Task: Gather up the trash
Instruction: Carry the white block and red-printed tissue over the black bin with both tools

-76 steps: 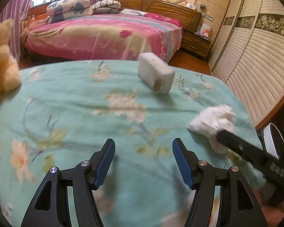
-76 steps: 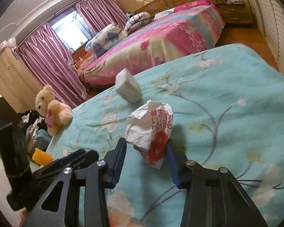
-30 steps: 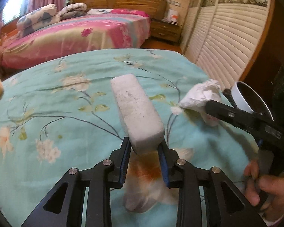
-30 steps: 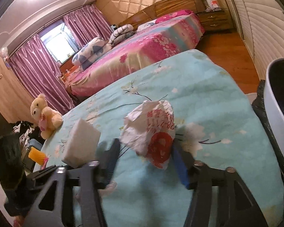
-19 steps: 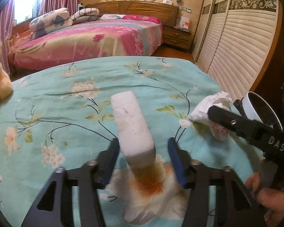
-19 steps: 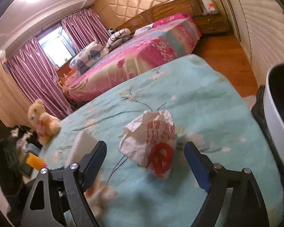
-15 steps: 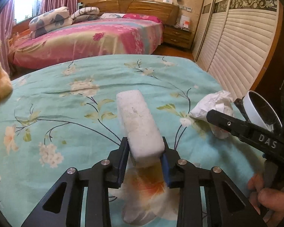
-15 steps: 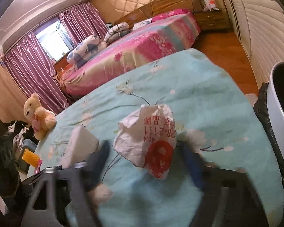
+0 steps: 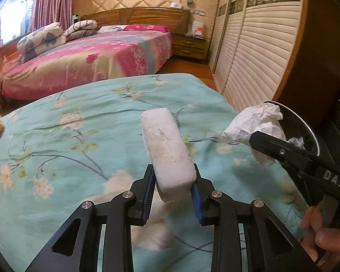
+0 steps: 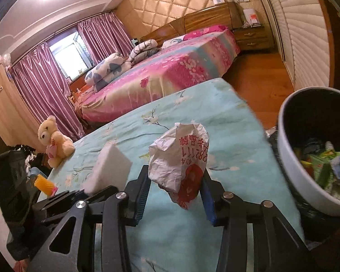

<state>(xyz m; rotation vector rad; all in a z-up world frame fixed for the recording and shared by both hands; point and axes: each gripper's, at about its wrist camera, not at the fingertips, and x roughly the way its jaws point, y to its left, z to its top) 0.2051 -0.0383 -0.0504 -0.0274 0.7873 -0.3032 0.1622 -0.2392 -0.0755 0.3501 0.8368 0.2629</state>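
I'm working in a bedroom, over a bed spread with a turquoise floral quilt [image 9: 83,140]. My left gripper [image 9: 172,189] is clamped narrow on the near end of a white rectangular foam block [image 9: 166,149], which was lying out on the quilt moments ago and is now lifted clear of it. My right gripper [image 10: 175,191] has just been closing, and its pads now pinch a crumpled white paper wrapper with red print [image 10: 181,156], also raised off the quilt near its right edge. Just beyond that edge stands a round white-rimmed waste bin [image 10: 292,172], already partly filled. Both pieces look secured, so I judge the pickup done and the carry over the bin next.
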